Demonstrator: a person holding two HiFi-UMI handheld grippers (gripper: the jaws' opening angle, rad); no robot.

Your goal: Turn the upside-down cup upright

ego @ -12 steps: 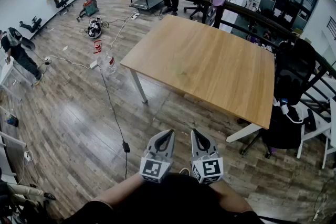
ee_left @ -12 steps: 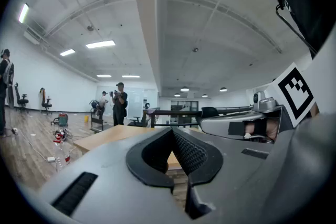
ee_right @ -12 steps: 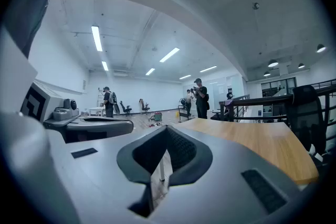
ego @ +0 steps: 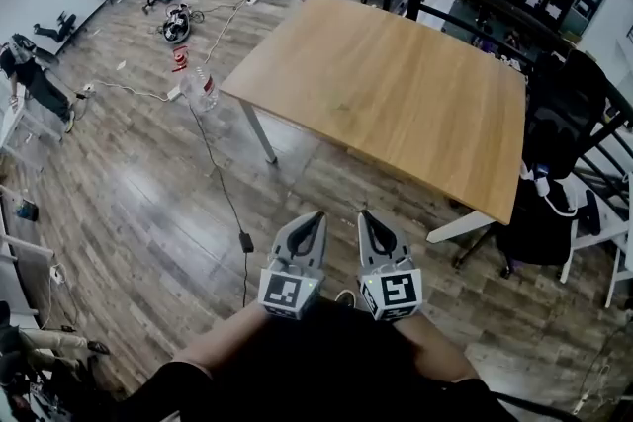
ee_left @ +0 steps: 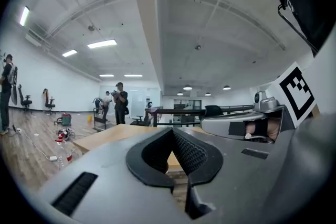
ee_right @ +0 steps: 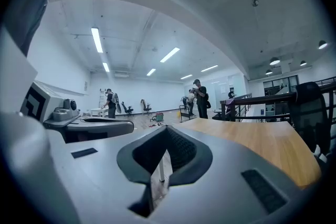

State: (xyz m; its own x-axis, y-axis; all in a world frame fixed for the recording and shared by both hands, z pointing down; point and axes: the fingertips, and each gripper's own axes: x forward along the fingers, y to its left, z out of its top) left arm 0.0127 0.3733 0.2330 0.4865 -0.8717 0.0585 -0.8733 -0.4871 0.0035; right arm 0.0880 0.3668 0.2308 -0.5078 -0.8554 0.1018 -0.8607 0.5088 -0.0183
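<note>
You are holding both tongs side by side just in front of your body, with your left forearm (ego: pixel 223 346) and right forearm (ego: pixel 435 351) drawn in close and converging toward the lower middle of the head view. The left tongs (ego: pixel 313 222) are pointing level toward the near edge of the wooden worktop (ego: pixel 396 94). Their jaws are resting together with nothing between them, and the left gripper view is showing the ribbed pads (ee_left: pixel 191 152) meeting at their tips. The right tongs (ego: pixel 368 222) are lying just beside the left, not touching them and tipping very slightly downward. Their jaws are likewise pressed together and holding nothing, as the right gripper view is showing. Both pairs are hanging over the plank floor (ego: pixel 148 203), well short of the worktop. Each marker cube, left (ego: pixel 287 294) and right (ego: pixel 393 292), is facing up toward your head. The cup is not appearing in any of the three views.
</note>
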